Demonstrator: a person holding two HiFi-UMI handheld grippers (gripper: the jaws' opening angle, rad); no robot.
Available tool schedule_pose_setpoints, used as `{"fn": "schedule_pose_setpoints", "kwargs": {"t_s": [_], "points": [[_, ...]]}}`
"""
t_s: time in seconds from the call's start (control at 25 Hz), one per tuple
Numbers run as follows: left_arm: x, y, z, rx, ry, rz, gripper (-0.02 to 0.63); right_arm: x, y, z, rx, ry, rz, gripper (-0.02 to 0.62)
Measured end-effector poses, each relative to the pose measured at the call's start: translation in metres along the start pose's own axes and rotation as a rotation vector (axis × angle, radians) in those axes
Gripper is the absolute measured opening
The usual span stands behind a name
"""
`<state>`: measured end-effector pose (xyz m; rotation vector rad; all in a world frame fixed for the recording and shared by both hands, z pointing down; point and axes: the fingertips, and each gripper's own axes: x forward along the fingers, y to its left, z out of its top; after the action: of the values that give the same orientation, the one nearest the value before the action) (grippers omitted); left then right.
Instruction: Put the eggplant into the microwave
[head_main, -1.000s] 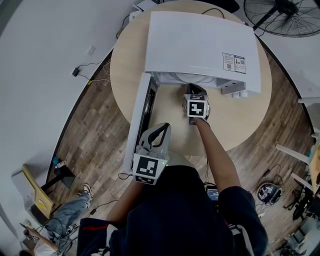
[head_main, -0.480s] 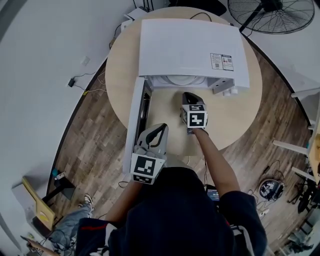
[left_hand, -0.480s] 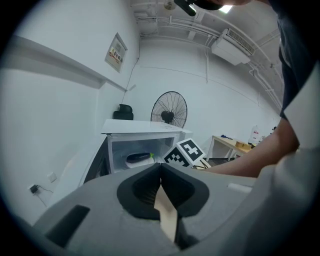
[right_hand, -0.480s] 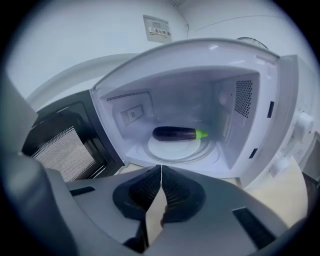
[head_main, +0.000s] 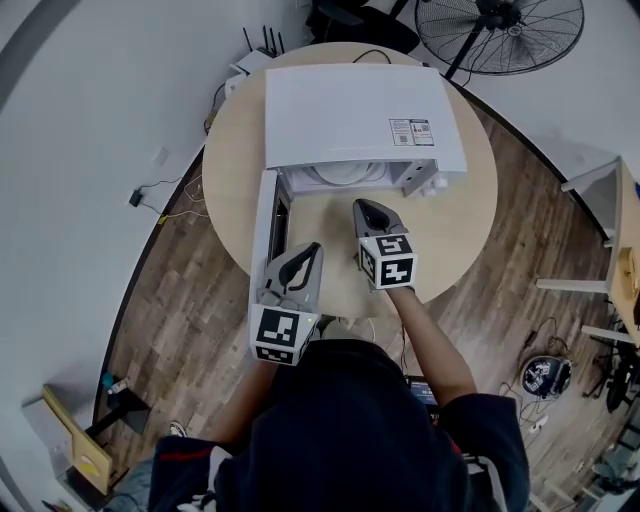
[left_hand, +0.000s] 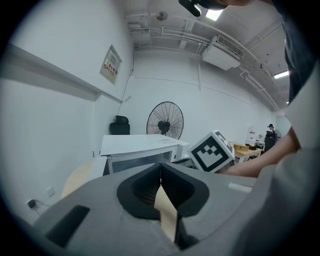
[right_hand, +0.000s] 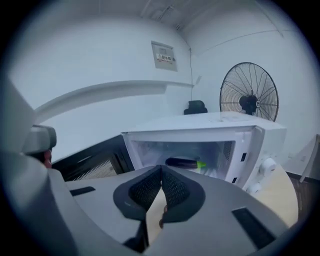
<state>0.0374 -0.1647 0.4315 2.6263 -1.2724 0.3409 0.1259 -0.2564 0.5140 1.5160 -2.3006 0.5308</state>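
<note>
The white microwave (head_main: 350, 110) stands on the round wooden table (head_main: 455, 235) with its door (head_main: 263, 225) swung open to the left. In the right gripper view the dark purple eggplant (right_hand: 182, 162) with its green stem lies inside the microwave's (right_hand: 200, 131) lit cavity. My right gripper (head_main: 368, 206) hovers over the table in front of the opening, shut and empty; its jaws have just closed the last bit. My left gripper (head_main: 308, 250) hangs near the door's free end, its jaws touching with nothing between them. From the head view the eggplant is hidden.
A standing fan (head_main: 500, 25) is on the floor behind the table. Cables and a router (head_main: 250, 60) sit at the table's far left edge. The microwave's knobs (head_main: 425, 182) face the right side of the opening. Wooden floor surrounds the table.
Both grippers have drawn back from the microwave toward the person and risen. The right one moved farther, out from the mouth of the cavity.
</note>
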Motion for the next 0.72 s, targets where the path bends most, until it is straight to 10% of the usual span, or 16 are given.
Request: {"fn": "schedule_pose_setpoints", "kwargs": {"t_s": [0.72], "points": [[-0.039, -0.002, 0.042, 0.106, -0.104, 0.003, 0.017, -0.123, 0.035, 0.075, -0.017, -0.275, -0.035, 0.012]]}}
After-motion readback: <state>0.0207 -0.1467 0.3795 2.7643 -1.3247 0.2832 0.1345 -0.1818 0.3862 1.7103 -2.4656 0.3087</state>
